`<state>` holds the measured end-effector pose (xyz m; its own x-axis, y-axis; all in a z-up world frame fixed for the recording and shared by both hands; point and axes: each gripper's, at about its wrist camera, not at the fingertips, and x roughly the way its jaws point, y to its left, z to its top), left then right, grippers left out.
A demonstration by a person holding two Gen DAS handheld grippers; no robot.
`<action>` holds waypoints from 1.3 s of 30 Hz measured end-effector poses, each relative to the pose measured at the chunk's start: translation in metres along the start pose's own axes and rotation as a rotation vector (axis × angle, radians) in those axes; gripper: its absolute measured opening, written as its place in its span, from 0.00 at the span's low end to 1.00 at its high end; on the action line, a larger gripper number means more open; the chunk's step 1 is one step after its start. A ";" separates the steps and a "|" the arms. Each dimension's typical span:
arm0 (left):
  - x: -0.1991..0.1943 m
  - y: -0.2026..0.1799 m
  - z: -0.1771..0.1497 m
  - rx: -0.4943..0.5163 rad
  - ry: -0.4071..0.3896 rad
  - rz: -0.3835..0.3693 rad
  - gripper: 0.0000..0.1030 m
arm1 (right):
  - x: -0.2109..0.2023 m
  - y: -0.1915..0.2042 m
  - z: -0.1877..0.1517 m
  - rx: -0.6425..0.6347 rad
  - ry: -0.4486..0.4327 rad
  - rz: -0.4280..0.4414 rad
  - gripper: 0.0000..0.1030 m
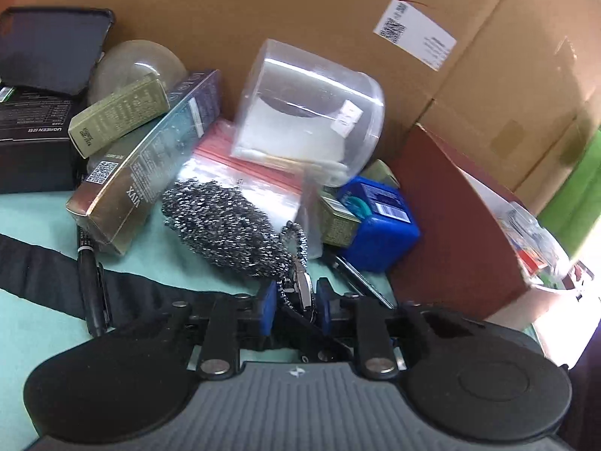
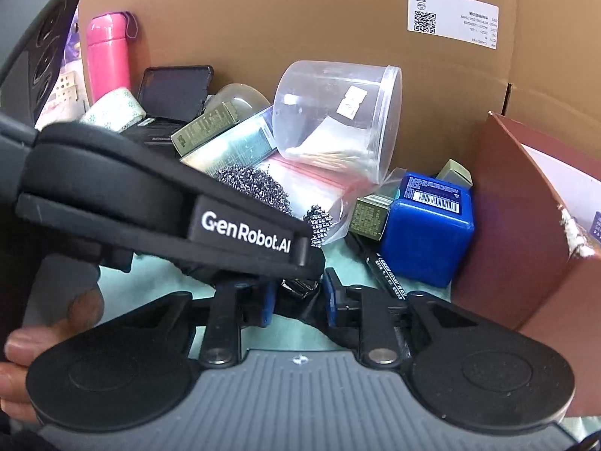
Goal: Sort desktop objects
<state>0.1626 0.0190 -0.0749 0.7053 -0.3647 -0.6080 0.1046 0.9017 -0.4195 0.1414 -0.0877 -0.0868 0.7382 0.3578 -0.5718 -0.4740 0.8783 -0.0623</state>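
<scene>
A sparkly silver-black mesh pouch lies on the green mat, its chain strap ending in a metal clasp. My left gripper has its blue pads a little apart, with the chain and clasp lying between them and thin gaps showing. In the right wrist view my left gripper's black body crosses from the left above the clasp. My right gripper sits just behind, pads narrowly apart, and the clasp shows in the gap between them. The pouch rests on the mat.
A clear plastic tub leans on zip bags behind the pouch. A gold box lies left, a blue box, a marker and a maroon box right. A cardboard wall closes the back. A black strap crosses near left.
</scene>
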 end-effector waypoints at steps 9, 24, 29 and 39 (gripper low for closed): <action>-0.025 -0.020 -0.029 0.020 0.066 -0.046 0.22 | -0.047 0.001 -0.022 -0.004 0.022 0.024 0.23; -0.067 -0.051 -0.059 0.048 0.045 -0.080 0.22 | -0.104 0.013 -0.049 -0.010 -0.035 0.004 0.22; -0.088 -0.075 -0.054 0.115 -0.034 -0.097 0.22 | -0.128 0.010 -0.041 -0.018 -0.122 -0.040 0.23; -0.106 -0.124 -0.039 0.222 -0.135 -0.143 0.21 | -0.164 -0.009 -0.028 0.004 -0.258 -0.126 0.23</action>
<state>0.0477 -0.0633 0.0154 0.7578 -0.4711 -0.4515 0.3501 0.8774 -0.3279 0.0112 -0.1627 -0.0150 0.8893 0.3139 -0.3326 -0.3690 0.9221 -0.1162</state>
